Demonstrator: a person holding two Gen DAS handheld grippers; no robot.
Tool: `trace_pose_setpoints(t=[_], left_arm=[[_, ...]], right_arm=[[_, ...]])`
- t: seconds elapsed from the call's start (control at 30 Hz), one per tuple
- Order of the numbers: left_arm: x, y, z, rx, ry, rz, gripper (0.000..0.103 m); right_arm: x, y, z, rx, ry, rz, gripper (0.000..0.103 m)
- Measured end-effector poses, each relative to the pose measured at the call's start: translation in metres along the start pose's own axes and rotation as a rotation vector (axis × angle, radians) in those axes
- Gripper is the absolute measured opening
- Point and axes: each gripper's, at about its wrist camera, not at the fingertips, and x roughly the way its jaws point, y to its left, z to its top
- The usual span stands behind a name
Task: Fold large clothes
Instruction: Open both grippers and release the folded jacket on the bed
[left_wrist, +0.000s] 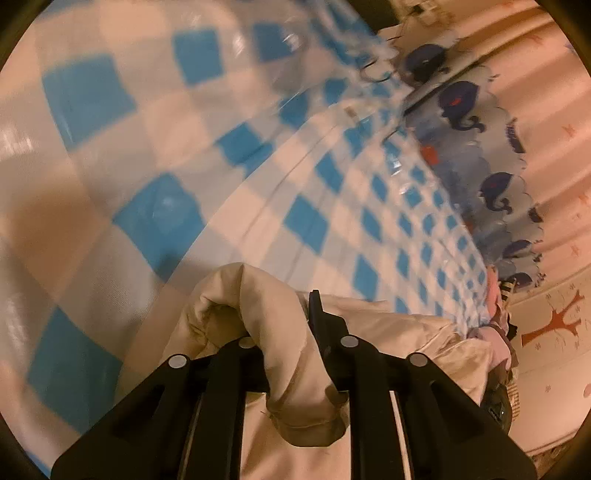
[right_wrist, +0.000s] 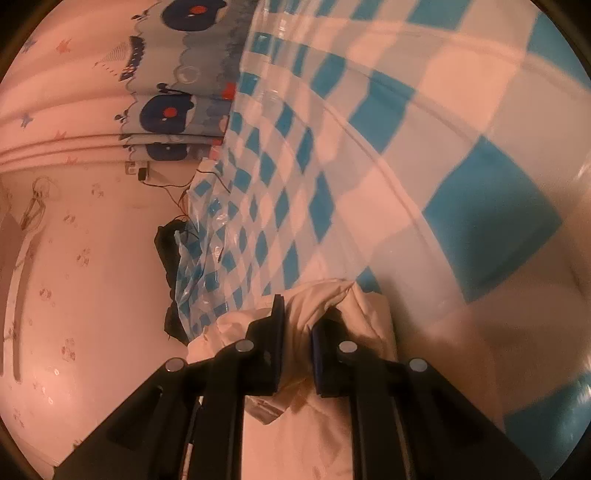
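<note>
Your left tongs (left_wrist: 291, 332) are clenched on a bunched fold of the cream garment (left_wrist: 280, 373), and your right tongs (right_wrist: 297, 332) pinch another fold of it. The garment lies on the blue-and-white checked sheet (left_wrist: 303, 192), beside the whale-print curtain (right_wrist: 166, 110).

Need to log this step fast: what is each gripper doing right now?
Left gripper: closed on a bunched fold of the cream garment.
Right gripper: closed on another fold of the cream garment.
</note>
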Motion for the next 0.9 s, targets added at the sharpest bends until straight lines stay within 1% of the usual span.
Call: trace_pose_setpoints(t=[0.03, 0.07, 0.1, 0.13, 0.17, 0.2, 0.23, 0.27, 0.3, 0.33, 0.37, 0.4, 0.43, 0.47, 0.5, 0.53, 0.57, 0.6, 0.63, 0.67, 0.73, 0.77, 0.8, 0.87, 0.9], left_arm=[[-0.010, -0.006, 0.001, 0.006, -0.013, -0.019, 0.016], [-0.019, -0.011, 0.003, 0.004, -0.025, -0.042, 0.019], [-0.029, -0.017, 0.004, 0.003, -0.037, -0.065, 0.023], [-0.039, -0.023, 0.006, -0.003, -0.046, -0.094, 0.025], [-0.046, -0.025, 0.008, -0.033, -0.050, -0.137, 0.034], [-0.048, -0.025, 0.011, -0.074, -0.048, -0.177, 0.048], [-0.051, -0.020, 0.014, -0.149, -0.054, -0.225, 0.053], [-0.052, -0.013, 0.016, -0.230, -0.068, -0.242, 0.059], [-0.052, -0.013, 0.018, -0.267, -0.077, -0.234, 0.063], [-0.052, -0.011, 0.020, -0.295, -0.089, -0.224, 0.064], [-0.052, -0.012, 0.021, -0.306, -0.095, -0.217, 0.064], [-0.053, -0.015, 0.021, -0.293, -0.110, -0.177, 0.064], [-0.057, -0.026, 0.018, -0.232, -0.139, -0.122, 0.064], [-0.061, -0.040, 0.013, -0.151, -0.153, -0.119, 0.064], [-0.062, -0.052, 0.006, -0.077, -0.152, -0.137, 0.064], [-0.062, -0.074, -0.008, 0.049, -0.133, -0.183, 0.064], [-0.059, -0.091, -0.018, 0.146, -0.105, -0.217, 0.064], [-0.051, -0.118, -0.041, 0.302, -0.046, -0.243, 0.064], [-0.042, -0.143, -0.065, 0.441, 0.008, -0.244, 0.064], [-0.031, -0.162, -0.089, 0.555, 0.060, -0.241, 0.065], [-0.006, -0.183, -0.120, 0.670, 0.135, -0.226, 0.064], [0.012, -0.193, -0.133, 0.710, 0.165, -0.202, 0.064], [0.023, -0.197, -0.138, 0.717, 0.178, -0.185, 0.064], [0.055, -0.203, -0.136, 0.681, 0.188, -0.125, 0.064], [0.064, -0.202, -0.133, 0.655, 0.187, -0.108, 0.064]], right_arm=[[-0.006, 0.006, -0.002, -0.012, -0.005, 0.006, 0.029], [-0.010, 0.012, -0.004, -0.025, -0.016, 0.005, 0.033], [-0.017, 0.022, -0.006, -0.056, -0.044, -0.011, 0.040], [-0.025, 0.034, -0.009, -0.091, -0.072, -0.012, 0.044], [-0.029, 0.042, -0.011, -0.113, -0.088, -0.001, 0.045], [-0.034, 0.054, -0.015, -0.143, -0.111, 0.008, 0.049], [-0.039, 0.065, -0.017, -0.170, -0.138, 0.011, 0.052], [-0.041, 0.073, -0.020, -0.189, -0.151, 0.014, 0.054], [-0.043, 0.084, -0.024, -0.223, -0.165, 0.008, 0.054], [-0.044, 0.095, -0.029, -0.265, -0.184, -0.009, 0.057], [-0.043, 0.102, -0.032, -0.291, -0.190, -0.016, 0.060], [-0.041, 0.109, -0.035, -0.318, -0.186, -0.020, 0.064], [-0.040, 0.112, -0.037, -0.323, -0.185, -0.016, 0.064], [-0.039, 0.113, -0.036, -0.313, -0.185, -0.003, 0.064], [-0.040, 0.110, -0.035, -0.285, -0.187, 0.023, 0.065], [-0.043, 0.105, -0.034, -0.253, -0.193, 0.052, 0.065], [-0.044, 0.100, -0.032, -0.217, -0.203, 0.068, 0.065], [-0.043, 0.102, -0.034, -0.237, -0.202, 0.045, 0.065], [-0.035, 0.112, -0.041, -0.336, -0.167, -0.006, 0.065], [-0.027, 0.121, -0.047, -0.401, -0.130, -0.039, 0.065], [-0.001, 0.137, -0.070, -0.556, -0.027, -0.116, 0.065], [0.017, 0.145, -0.085, -0.663, 0.023, -0.197, 0.065], [0.035, 0.148, -0.098, -0.748, 0.065, -0.278, 0.065], [0.065, 0.144, -0.109, -0.827, 0.126, -0.392, 0.065], [0.078, 0.140, -0.110, -0.848, 0.136, -0.437, 0.065]])
